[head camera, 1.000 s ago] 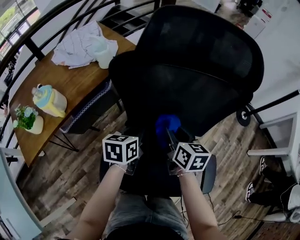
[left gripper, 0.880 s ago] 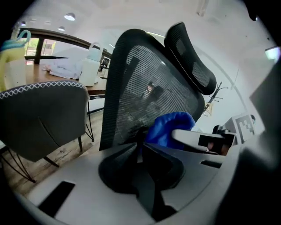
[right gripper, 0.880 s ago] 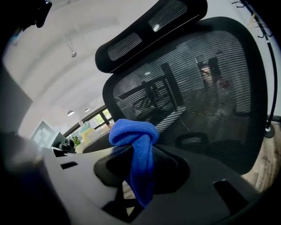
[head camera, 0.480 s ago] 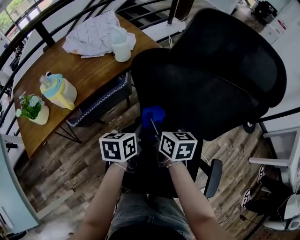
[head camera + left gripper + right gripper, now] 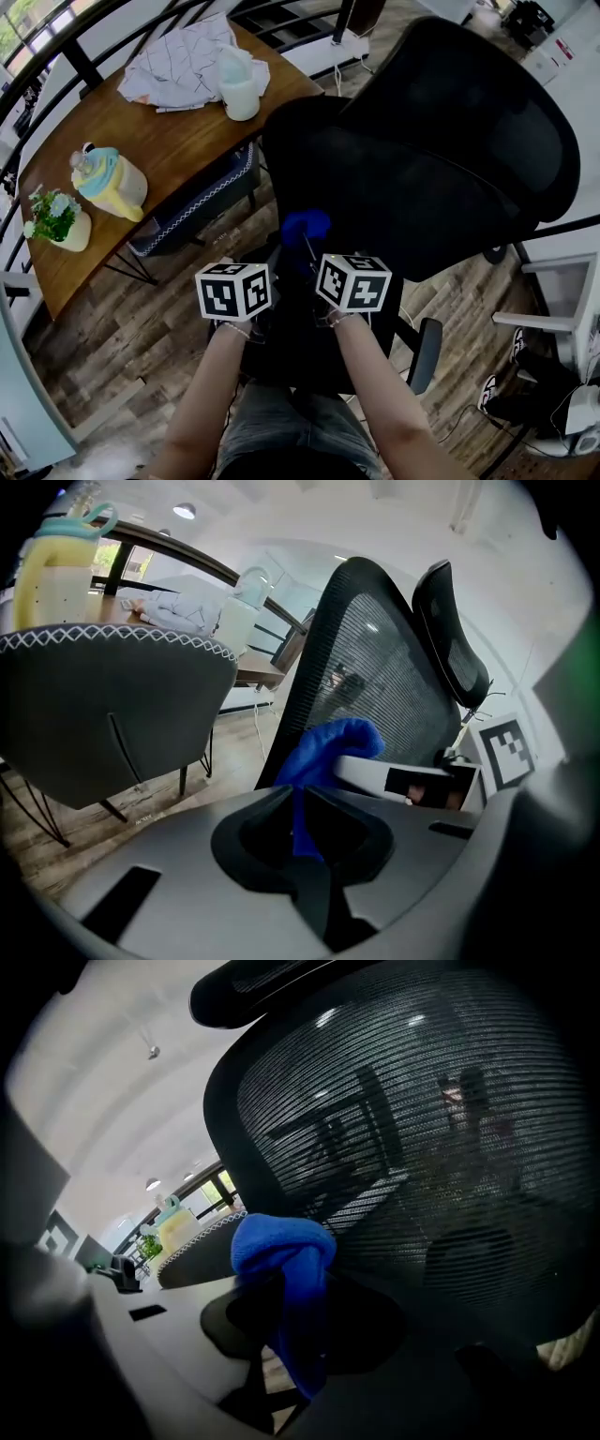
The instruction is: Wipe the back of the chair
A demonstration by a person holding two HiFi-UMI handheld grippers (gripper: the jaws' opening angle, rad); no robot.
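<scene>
R gripper point(image 5: 283, 1309) pinched blue cloth point(image 5: 281, 1243) close to mesh chair back point(image 5: 441, 159), L gripper point(image 5: 300, 805) clamped on cloth's hanging tail, table point(image 5: 150, 141) w/ jug point(image 5: 111, 184) off left.

Cloth point(image 5: 306, 225) seemingly against chair back point(image 5: 441, 178).

The chair back point(image 5: 412, 1138) is matt black open-weave mesh in a smooth, hard frame that looks like plastic. The blue cloth point(image 5: 281, 1246) is soft and fuzzy. At the far left, the table point(image 5: 150, 141) is smooth brown wood with crumpled white fabric point(image 5: 183, 61) on it, and the floor point(image 5: 103, 319) shows grainy, weathered-looking planks, perhaps laminate.
</scene>
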